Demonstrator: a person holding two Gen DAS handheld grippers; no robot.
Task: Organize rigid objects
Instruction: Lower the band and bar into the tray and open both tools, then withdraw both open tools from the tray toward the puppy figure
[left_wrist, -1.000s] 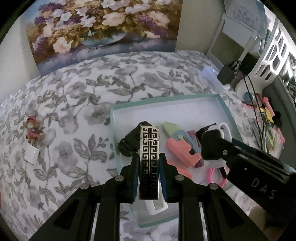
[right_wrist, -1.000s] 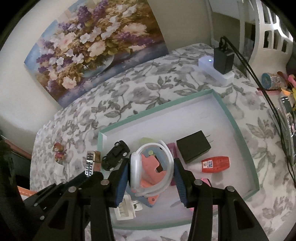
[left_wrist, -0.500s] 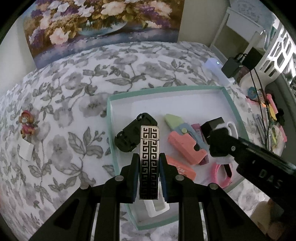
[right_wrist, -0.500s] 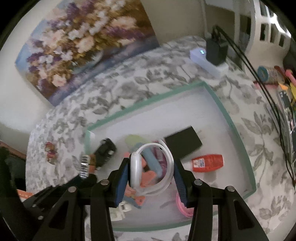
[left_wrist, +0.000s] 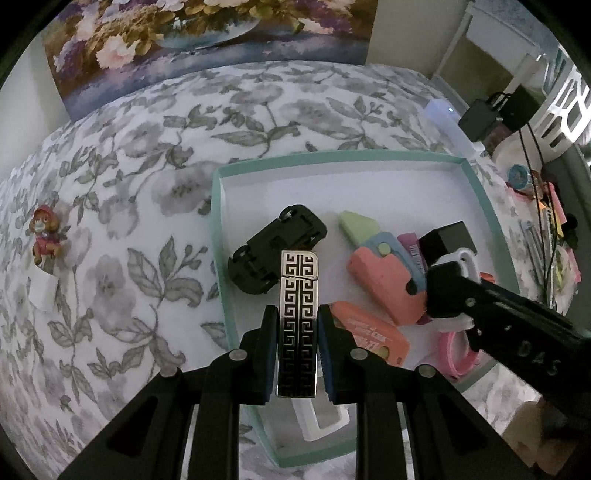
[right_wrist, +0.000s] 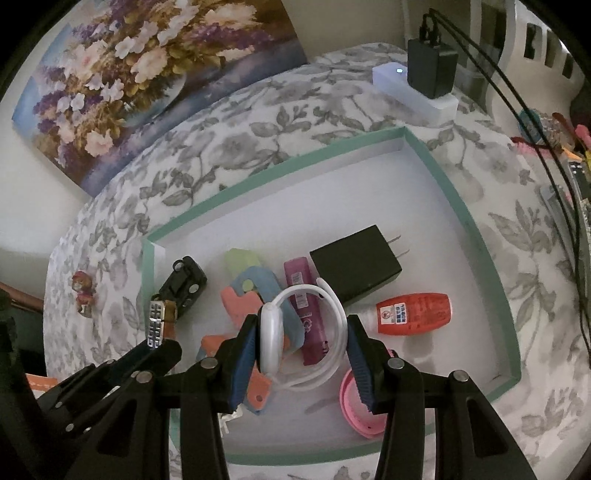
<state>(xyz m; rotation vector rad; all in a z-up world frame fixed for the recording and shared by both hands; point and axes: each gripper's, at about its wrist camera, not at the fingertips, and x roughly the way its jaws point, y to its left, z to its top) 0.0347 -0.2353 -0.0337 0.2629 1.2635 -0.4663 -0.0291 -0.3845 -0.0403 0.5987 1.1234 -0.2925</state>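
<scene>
Left claw (left_wrist: 297, 343): clamped on a chrome lighter (left_wrist: 298, 317) with black key-pattern, held upright above the near-left part of the teal-rimmed tray (left_wrist: 332, 157). Right claw (right_wrist: 303, 354): clamped on a white looped band (right_wrist: 306, 332), hanging over the tray's near middle. The tray rests on a floral-print bed (left_wrist: 147, 147). Contents: black toy car (left_wrist: 277, 253) by the left rim, pastel toy pistol (left_wrist: 384, 280), orange card-shaped item (left_wrist: 373, 339), pink ring (right_wrist: 354, 406) near the front rim. The right wrist view alone shows the whole black plug adapter (right_wrist: 354, 264), a magenta tube (right_wrist: 306, 306) and a red bottle (right_wrist: 413, 314) toward the right rim; the left view shows only a corner of the adapter. Both views show a small figurine (left_wrist: 44, 236) on the bed, well left of the tray. Against the earlier frames, the tray and its contents loom larger in both views; both claws have come down, grips unchanged.
</scene>
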